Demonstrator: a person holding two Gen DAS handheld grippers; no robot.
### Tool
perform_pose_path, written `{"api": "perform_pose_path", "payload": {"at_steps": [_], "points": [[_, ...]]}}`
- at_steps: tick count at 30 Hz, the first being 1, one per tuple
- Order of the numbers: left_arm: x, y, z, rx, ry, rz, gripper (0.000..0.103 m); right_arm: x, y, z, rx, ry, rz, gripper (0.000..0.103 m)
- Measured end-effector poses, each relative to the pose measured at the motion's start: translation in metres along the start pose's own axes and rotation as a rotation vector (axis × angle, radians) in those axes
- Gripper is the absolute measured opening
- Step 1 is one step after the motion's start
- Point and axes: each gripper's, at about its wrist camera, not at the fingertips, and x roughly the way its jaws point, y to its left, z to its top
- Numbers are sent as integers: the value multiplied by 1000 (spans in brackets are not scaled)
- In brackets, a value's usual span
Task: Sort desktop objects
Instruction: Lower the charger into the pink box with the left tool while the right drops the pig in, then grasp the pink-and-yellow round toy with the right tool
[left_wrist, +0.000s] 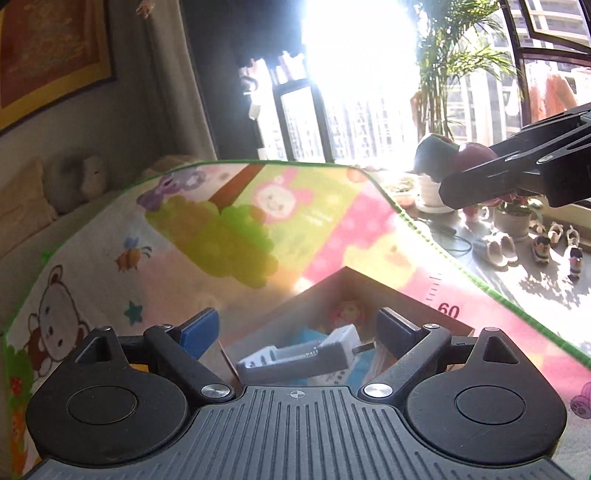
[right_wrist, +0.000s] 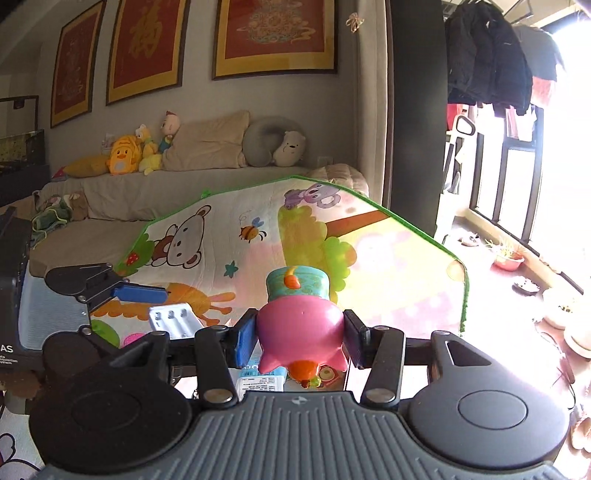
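The right gripper is clamped on one pink toy, both blue pads pressed to its round body; the toy's long axis runs away from the camera, teal hat end forward, orange feet toward the gripper. The left gripper stands wide apart with nothing held, above one white battery charger. The charger lies in a cardboard box on the cartoon mat, its length running left to right.
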Motion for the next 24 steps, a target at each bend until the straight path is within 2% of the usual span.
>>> {"api": "perform_pose_path", "payload": {"at_steps": [3, 9, 10, 11, 12, 16, 20, 24], "points": [[-2, 10, -21, -72, 35, -28, 98, 16, -7, -8, 28, 42, 4, 48], [-29, 12, -83, -161, 127, 36, 100, 67, -12, -22, 101, 157, 9, 49], [-33, 13, -94, -180, 146, 47, 100, 77, -11, -24, 108, 178, 6, 51], [-40, 15, -105, -204, 166, 67, 100, 87, -11, -26, 123, 203, -3, 63], [-44, 17, -113, -220, 178, 82, 100, 94, -11, -28, 139, 218, -15, 68], [-61, 40, -148, -335, 224, 184, 100, 104, -6, -28, 160, 247, -23, 71], [-71, 56, -174, -427, 226, 270, 100, 109, 24, -16, 114, 255, 10, 73], [-75, 60, -186, -430, 222, 315, 100, 128, 83, -5, 13, 286, 110, 76]]}}
